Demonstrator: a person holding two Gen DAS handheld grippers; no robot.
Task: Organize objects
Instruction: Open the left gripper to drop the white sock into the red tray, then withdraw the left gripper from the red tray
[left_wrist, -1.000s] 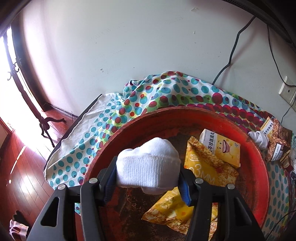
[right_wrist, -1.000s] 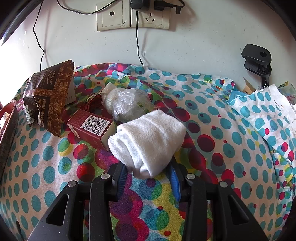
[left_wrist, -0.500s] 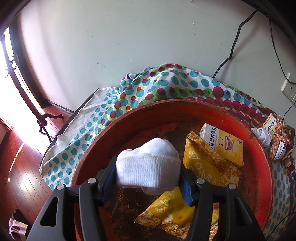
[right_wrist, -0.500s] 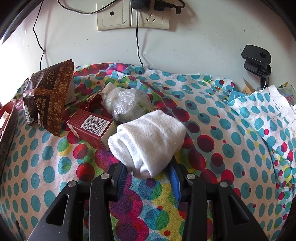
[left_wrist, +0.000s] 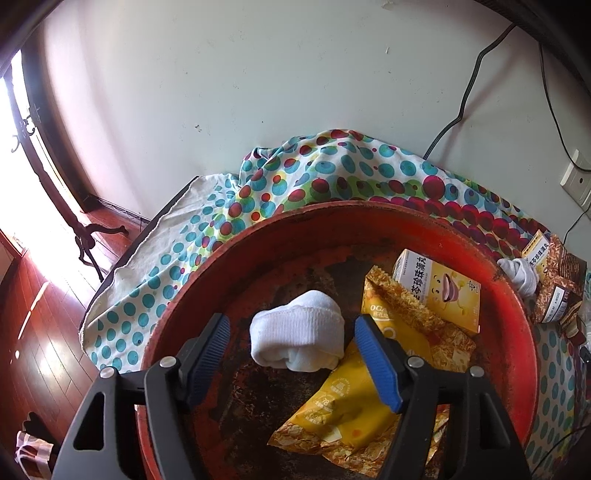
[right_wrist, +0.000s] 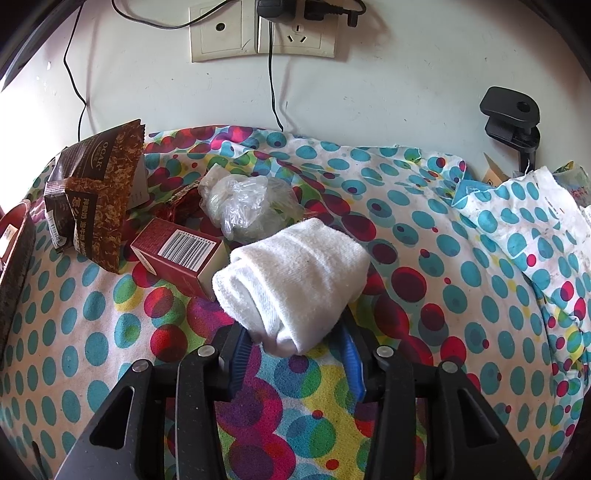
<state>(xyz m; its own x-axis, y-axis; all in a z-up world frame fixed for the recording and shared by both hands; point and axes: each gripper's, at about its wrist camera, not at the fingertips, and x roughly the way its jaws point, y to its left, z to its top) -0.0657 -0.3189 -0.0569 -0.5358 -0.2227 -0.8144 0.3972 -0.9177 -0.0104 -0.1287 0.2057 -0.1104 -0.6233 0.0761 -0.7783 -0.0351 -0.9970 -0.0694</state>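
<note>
White rolled sock (left_wrist: 297, 338) lies loose on worn floor of red round basin (left_wrist: 369, 218), ribbed cuff up, just touching yellow snack bag (left_wrist: 347, 410). Second yellow snack bag (left_wrist: 410, 317) beside it, leaning under yellow box (left_wrist: 439, 288) near far-right wall. Second white rolled sock (right_wrist: 291, 280) off spotted cloth (right_wrist: 424, 258), tilted. On cloth behind: red barcode box (right_wrist: 177, 254), brown snack bag (right_wrist: 96, 192), crumpled clear plastic bag (right_wrist: 247, 203).

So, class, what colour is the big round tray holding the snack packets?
Red, worn dark and patchy inside; the tray shows best in the left wrist view.
</note>
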